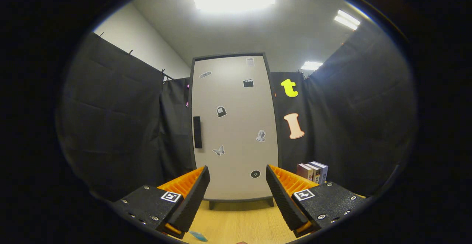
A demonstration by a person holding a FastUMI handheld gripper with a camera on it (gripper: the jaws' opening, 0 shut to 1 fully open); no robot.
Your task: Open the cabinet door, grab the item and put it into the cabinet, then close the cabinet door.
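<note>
Gripper (238, 185) is pointing straight at the cabinet (234, 126), jaws standing wide apart with nothing between them, both fingers hanging over the wooden table (239, 225). Cabinet is sitting upright on short feet at the far side of the table, well beyond the fingertips, against the black cloth wall. Cabinet door (236, 100) is sitting flush in its dark frame, closed. Dark vertical handle (197, 132) is showing on the door's left edge, about mid-height. Small stickers are dotting the door face, among them a butterfly (219, 150) low left and a round dark one (255, 174) near the bottom, just beside the right finger's tip. A few books (312, 172) are standing upright to the right of the cabinet, just beyond the right finger, spines facing the camera; this is looking like the item for the task. A small light-blue thing (198, 236) is lying on the table under the left finger, too cut off to identify. Ceiling lights are glaring overhead.
</note>
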